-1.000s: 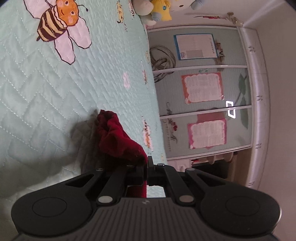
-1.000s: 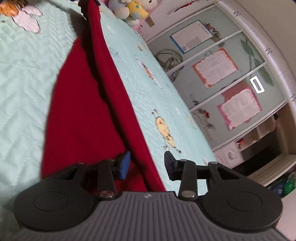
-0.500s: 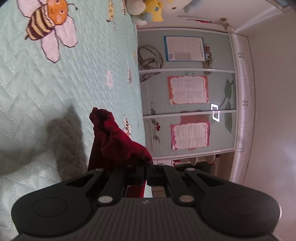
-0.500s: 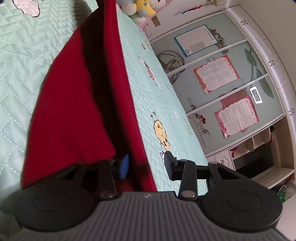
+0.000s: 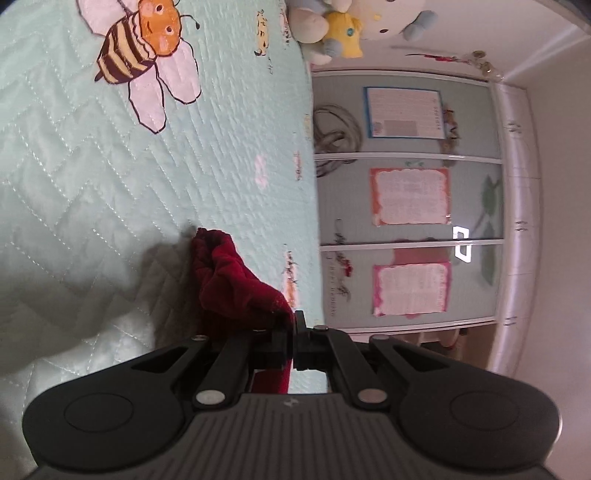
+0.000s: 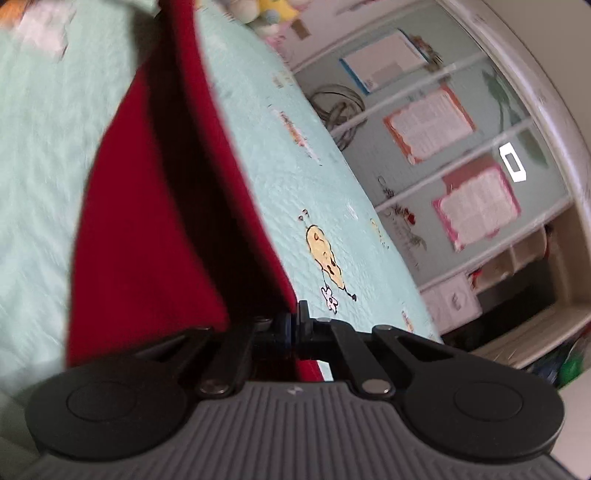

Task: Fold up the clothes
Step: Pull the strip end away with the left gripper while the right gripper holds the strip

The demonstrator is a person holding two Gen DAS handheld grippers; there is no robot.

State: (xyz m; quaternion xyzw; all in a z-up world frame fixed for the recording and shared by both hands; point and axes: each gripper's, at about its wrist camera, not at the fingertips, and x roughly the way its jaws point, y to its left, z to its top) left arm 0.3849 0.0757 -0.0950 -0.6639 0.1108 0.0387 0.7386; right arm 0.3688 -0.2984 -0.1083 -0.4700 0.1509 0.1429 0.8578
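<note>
The red garment (image 6: 147, 229) is seen lying on the pale green quilted bedspread (image 5: 92, 184), close to the edge of the bed that faces the wardrobe doors (image 5: 406, 206). In the right wrist view it is spread as a long strip running along that edge, with one layer raised off the quilt and a dark fold beneath it; the far end of the strip is lost at the top of the frame. The right gripper (image 6: 295, 325) is closed, its jaws brought together on the near edge of the cloth, which is pinched between them. This view is blurred, so finer detail of the fabric cannot be made out.

In the left wrist view a bunched corner of the garment (image 5: 229, 280) is gathered just in front of the left gripper (image 5: 291, 332), whose jaws are likewise pressed together with red fabric caught between them; more cloth hangs below the fingers. A shadow is cast on the quilt beside the bunched cloth.

An appliquéd bee (image 5: 144, 59) is stitched into the bedspread well away from the garment, and soft toys (image 5: 343, 29) are piled at the far corner of the bed. Pink-bordered sheets (image 5: 410, 195) are stuck on the wardrobe doors.
</note>
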